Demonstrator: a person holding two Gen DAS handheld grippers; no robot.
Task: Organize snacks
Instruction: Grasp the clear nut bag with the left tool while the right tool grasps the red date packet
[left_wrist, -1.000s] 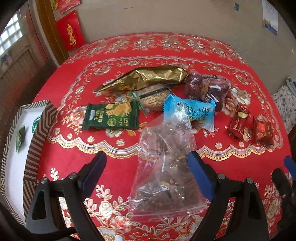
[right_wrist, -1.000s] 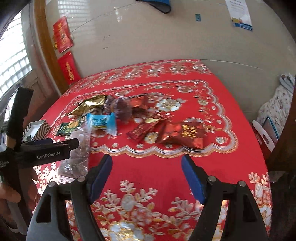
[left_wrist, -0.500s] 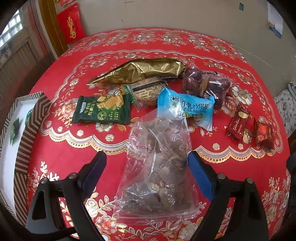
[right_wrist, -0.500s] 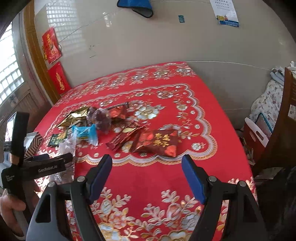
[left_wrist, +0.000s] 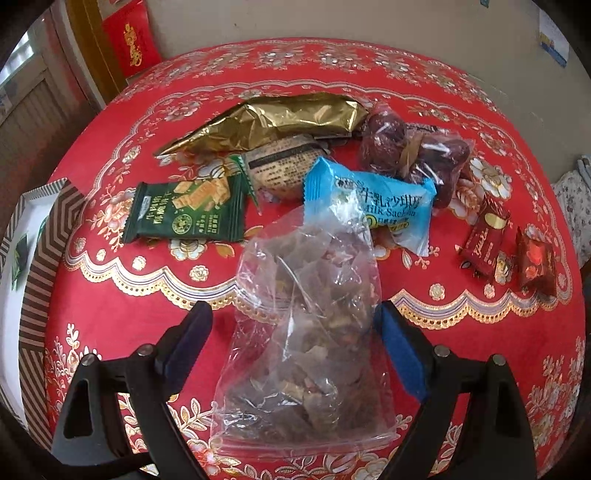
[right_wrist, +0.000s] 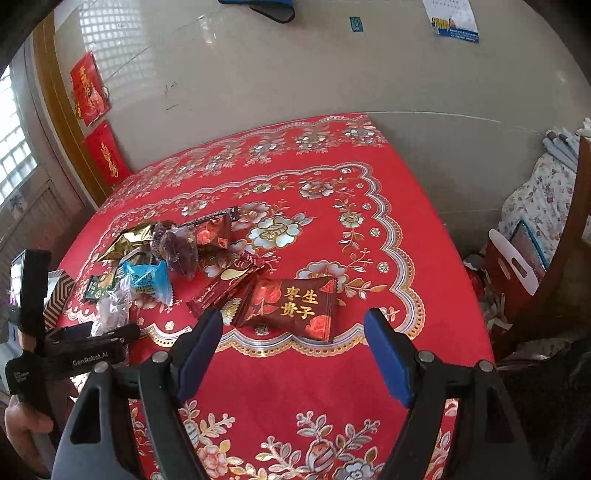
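Note:
A clear plastic bag of brown snack pieces (left_wrist: 306, 339) lies on the red tablecloth between the fingers of my open left gripper (left_wrist: 293, 328); the pads do not touch it. Beyond it lie a blue milk packet (left_wrist: 373, 203), a green packet (left_wrist: 188, 214), a gold wrapper (left_wrist: 269, 122), a beige packet (left_wrist: 284, 170), a bag of dates (left_wrist: 413, 155) and small red packets (left_wrist: 484, 240). My right gripper (right_wrist: 293, 341) is open and empty, above the cloth just short of a dark red packet with gold characters (right_wrist: 295, 302). The left gripper (right_wrist: 85, 350) shows at the left of the right wrist view.
A box with a brown-and-white striped rim (left_wrist: 40, 266) stands at the table's left edge. The table's right edge drops off (right_wrist: 461, 280) toward a chair and floral cloth (right_wrist: 535, 199). A tiled wall stands behind the table.
My left gripper has moved forward and lower, so the clear bag now lies deeper between its fingers. My right gripper has moved closer to the dark red packet.

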